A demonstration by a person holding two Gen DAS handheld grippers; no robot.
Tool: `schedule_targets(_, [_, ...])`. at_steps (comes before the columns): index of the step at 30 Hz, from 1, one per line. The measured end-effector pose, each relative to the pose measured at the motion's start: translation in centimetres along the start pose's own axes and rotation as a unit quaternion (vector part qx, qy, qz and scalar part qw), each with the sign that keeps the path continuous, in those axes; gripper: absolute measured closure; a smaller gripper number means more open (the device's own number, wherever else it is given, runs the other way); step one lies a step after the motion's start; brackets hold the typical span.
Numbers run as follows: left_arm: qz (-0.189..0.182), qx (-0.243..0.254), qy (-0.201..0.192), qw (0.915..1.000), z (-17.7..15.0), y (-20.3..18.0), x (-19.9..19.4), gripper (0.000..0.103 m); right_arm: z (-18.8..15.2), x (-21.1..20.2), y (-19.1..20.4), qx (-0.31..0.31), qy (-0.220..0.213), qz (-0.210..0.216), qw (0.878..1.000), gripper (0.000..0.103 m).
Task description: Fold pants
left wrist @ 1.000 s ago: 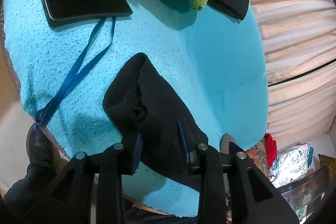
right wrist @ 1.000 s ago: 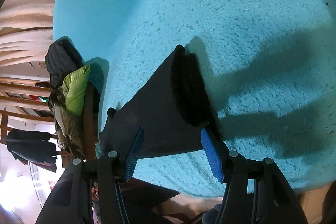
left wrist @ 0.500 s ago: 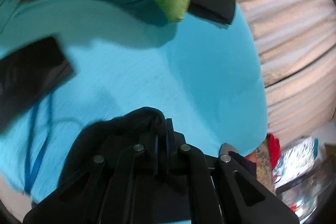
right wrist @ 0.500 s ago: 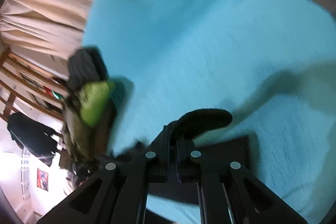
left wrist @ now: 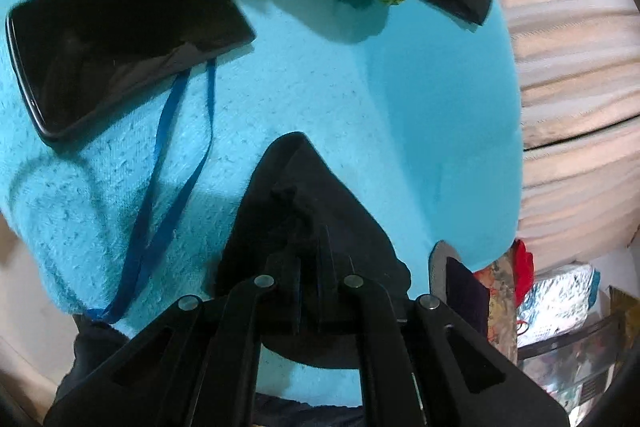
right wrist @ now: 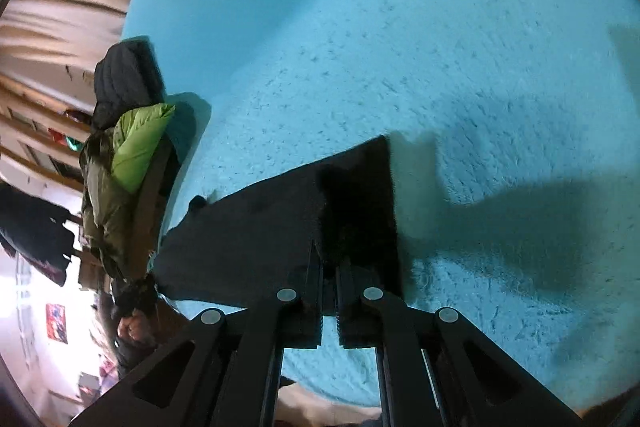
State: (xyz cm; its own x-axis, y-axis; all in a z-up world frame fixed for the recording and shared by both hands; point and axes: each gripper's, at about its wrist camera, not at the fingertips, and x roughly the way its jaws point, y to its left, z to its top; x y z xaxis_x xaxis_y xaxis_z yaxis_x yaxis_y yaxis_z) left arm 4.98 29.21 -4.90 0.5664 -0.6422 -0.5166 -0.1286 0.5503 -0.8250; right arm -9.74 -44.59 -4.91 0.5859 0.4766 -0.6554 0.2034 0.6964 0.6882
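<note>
Now black pants (left wrist: 304,211) on turquoise blanket (left wrist: 420,107), pinched between nearly closed fingers of left gripper (left wrist: 309,251) and right gripper (right wrist: 329,259).

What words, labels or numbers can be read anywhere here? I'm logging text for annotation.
None can be read.
Black phone: screen dark, no text.
Black pants, held by the left gripper and right gripper: no visible label.
Red wall poster: too small and blurred.
Foil bag: print blurred, illegible.
</note>
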Motion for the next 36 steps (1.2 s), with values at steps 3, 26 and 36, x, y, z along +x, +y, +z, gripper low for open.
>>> schedule_targets(3, [-0.006, 0.006, -0.014, 0.9999, -0.5, -0.5, -0.7, 0.1, 0.1, -1.0, 0.4, -0.017, -0.013, 0.01, 1.0, 0.1])
schedule_targets(26, [0.006, -0.037, -0.067, 0.997, -1.9, 1.1, -3.3, 0.09, -0.5, -0.8, -0.5, -0.006, -0.003, 0.029, 1.0, 0.1])
schedule_targets(36, [-0.037, -0.081, -0.047, 0.9949, -2.6, 2.1, -3.1, 0.045, -0.7, -0.5, -0.2, -0.008, 0.002, 0.019, 1.0, 0.099])
